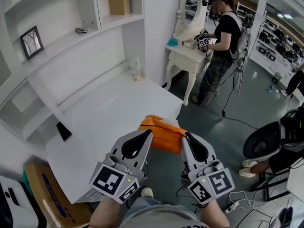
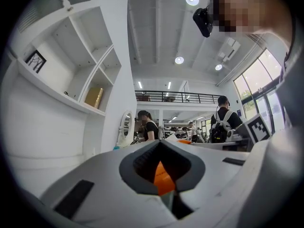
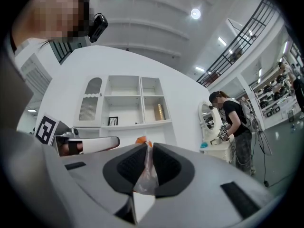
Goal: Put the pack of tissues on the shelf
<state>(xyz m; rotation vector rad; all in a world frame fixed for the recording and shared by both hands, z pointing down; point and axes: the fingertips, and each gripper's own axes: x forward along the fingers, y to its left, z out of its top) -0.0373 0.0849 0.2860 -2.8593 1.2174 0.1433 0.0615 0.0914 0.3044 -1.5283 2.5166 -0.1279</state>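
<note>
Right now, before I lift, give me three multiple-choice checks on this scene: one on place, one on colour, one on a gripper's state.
1. Where is the pack of tissues?
A) on a shelf
B) between the left gripper and the right gripper, by the table edge
C) on the floor
2. What colour is it?
A) blue
B) orange
C) green
3. How do the right gripper's jaws stand?
A) wide apart, empty
B) out of sight
C) shut on the pack

1 B: the head view shows both grippers on it.
2 B: it is orange in every view.
3 C: the right gripper view shows its clear film pinched between the pads.
</note>
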